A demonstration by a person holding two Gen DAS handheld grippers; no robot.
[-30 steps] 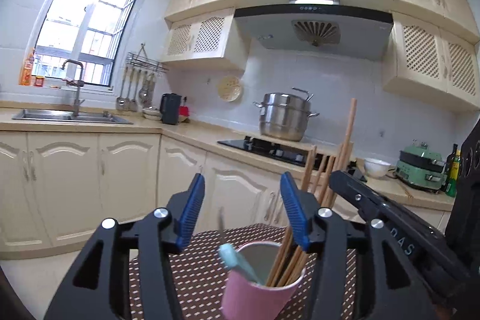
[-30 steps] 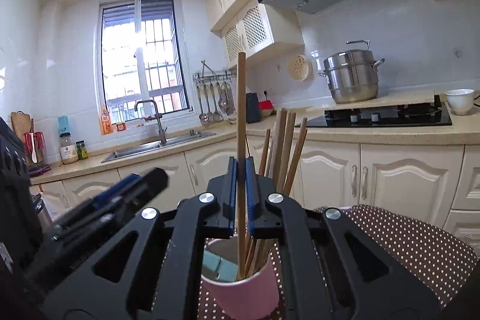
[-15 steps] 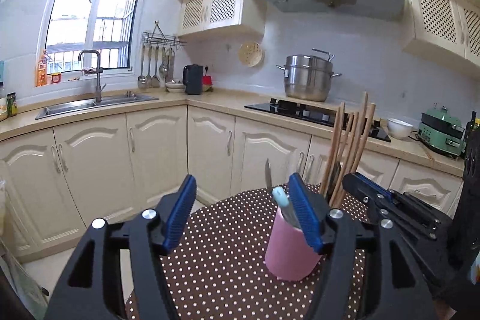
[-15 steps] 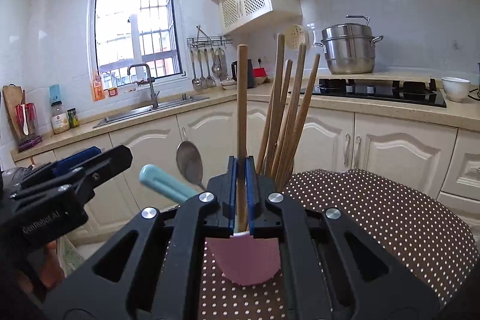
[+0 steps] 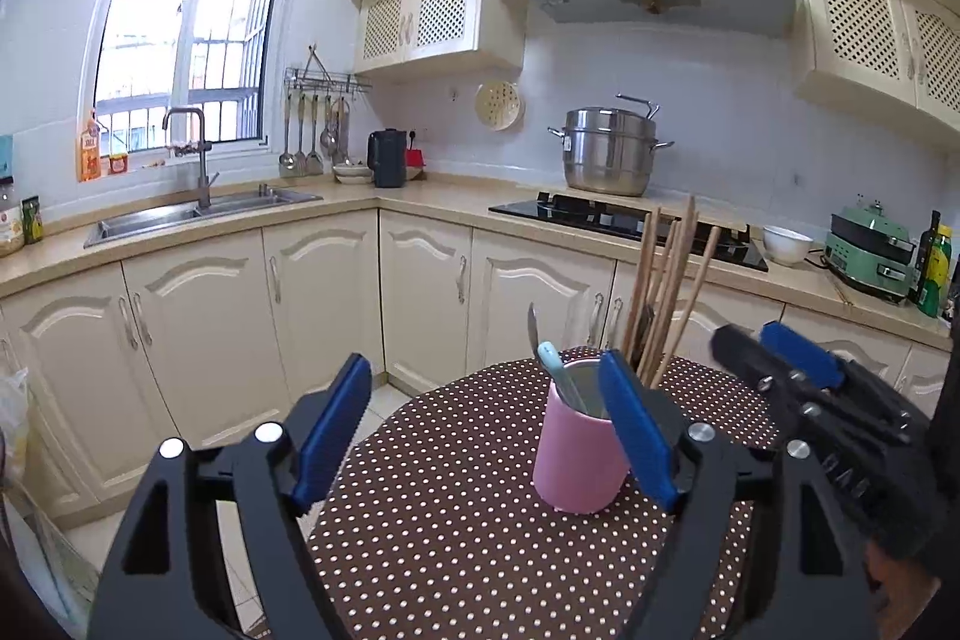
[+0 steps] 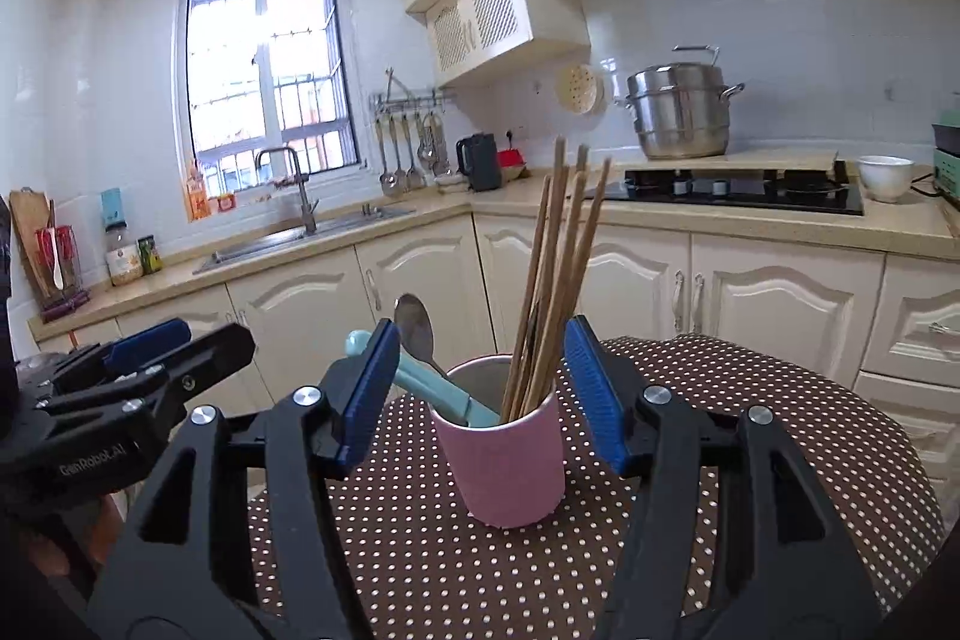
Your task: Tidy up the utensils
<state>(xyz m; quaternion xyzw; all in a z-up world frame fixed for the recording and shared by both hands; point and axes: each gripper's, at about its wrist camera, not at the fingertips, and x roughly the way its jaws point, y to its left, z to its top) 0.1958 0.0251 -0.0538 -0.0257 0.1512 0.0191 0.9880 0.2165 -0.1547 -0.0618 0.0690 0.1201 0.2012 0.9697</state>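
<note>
A pink cup [image 6: 501, 460] [image 5: 576, 454] stands upright on the brown polka-dot table [image 6: 750, 400]. It holds several wooden chopsticks [image 6: 558, 280] [image 5: 666, 280] and a spoon with a pale blue handle [image 6: 432, 388] [image 5: 555, 370]. My right gripper [image 6: 480, 394] sits just short of the cup, its jaws opening with nothing pinched between the blue pads. My left gripper [image 5: 486, 430] is to the cup's left, jaws opening and empty. Each gripper shows at the edge of the other's view.
The round table drops off to floor on the left. Behind it run cream cabinets with a counter, a sink [image 5: 198, 211], a black cooktop [image 5: 624, 220] bearing a steel pot [image 5: 609, 151], and a white bowl [image 5: 786, 244].
The right gripper let go of a chopstick, which now stands in the cup with the others, and drew back. The left gripper widened and pulled away from the cup.
</note>
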